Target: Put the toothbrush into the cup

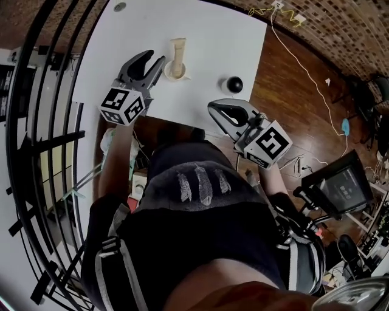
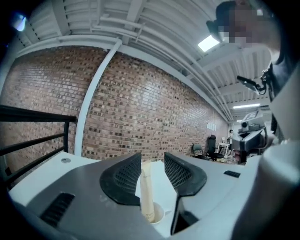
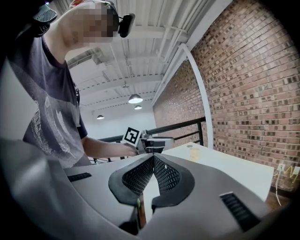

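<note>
Two grippers over a white rectangular table [image 1: 200,36] in the head view. A small white round cup [image 1: 176,74] stands on it, and the cream, stick-shaped toothbrush [image 1: 178,51] is upright inside the cup. The left gripper [image 1: 157,57] is just left of the cup, jaws spread, tips near the rim, holding nothing. A black ball-shaped object [image 1: 234,84] sits right of the cup, between it and the right gripper [image 1: 214,110], which hangs off the table's near edge, well apart from the cup. A small grey disc [image 1: 120,6] is beyond the cup to its left, at the far corner. A white cable [image 1: 304,67] trails over the wooden floor [image 1: 285,121], right of the cup. The person's dark shirt [image 1: 200,200] fills the lower frame and hides the near table edge.

Left gripper view: released. The pads are apart and the toothbrush in the cup shows in the gap, close to the left-hand pad with clear space on the other side. A red brick wall [image 2: 140,103] is behind the cup.

Right gripper view: clenched, pad tips meeting, nothing between them. Past them are the left gripper and the person's forearm [image 3: 101,149], with the cup to their right on the table.
</note>
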Motion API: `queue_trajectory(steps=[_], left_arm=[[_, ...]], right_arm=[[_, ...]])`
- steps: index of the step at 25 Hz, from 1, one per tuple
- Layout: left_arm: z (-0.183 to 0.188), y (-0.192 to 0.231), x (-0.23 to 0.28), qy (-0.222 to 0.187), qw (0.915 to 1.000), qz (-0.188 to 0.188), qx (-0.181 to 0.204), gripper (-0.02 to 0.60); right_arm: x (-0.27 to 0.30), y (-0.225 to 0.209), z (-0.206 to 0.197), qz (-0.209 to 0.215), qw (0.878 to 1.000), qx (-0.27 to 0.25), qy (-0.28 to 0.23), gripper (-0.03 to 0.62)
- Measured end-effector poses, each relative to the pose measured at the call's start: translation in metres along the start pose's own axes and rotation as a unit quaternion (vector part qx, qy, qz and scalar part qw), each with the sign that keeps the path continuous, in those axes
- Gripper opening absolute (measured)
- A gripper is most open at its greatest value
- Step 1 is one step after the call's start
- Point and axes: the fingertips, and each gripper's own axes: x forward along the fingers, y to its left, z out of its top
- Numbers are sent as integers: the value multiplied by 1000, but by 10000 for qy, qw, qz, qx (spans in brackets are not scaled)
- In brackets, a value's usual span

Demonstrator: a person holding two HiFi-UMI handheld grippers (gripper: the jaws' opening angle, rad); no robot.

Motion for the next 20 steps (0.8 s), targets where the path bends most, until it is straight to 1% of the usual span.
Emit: queue_trajectory(steps=[1, 2, 3, 6, 10, 14, 17, 20], left_arm=[[10, -6, -3, -52, 9999, -142, 74, 134], [18, -13, -6, -62, 9994, -299, 158, 56], [24, -20, -10, -35, 9986, -457, 259, -4], [33, -42, -11, 159, 9943, -881, 577, -5], [47, -65, -15, 160, 9874, -1450, 613, -4], [44, -77, -42, 277, 9787, -1844, 859, -4], [36, -89, -49, 405, 9714, -2107, 1022, -4], [31, -94, -59, 395, 9657, -2301, 1137, -5]], right_arm=[[2, -1, 3, 0, 10000, 12, -43, -2], [4, -1, 6, 5, 10000, 27, -82, -2], [7, -1, 9, 9, 9999, 45, -115, -2], [10, -3, 16, -78, 9996, 135, -218, -2], [15, -4, 20, -265, 9990, 211, -288, -2], [31, 17, 15, -362, 9989, 189, -222, -2], [33, 27, 18, -494, 9983, 202, -231, -2], [38, 40, 17, -663, 9975, 185, -183, -2]])
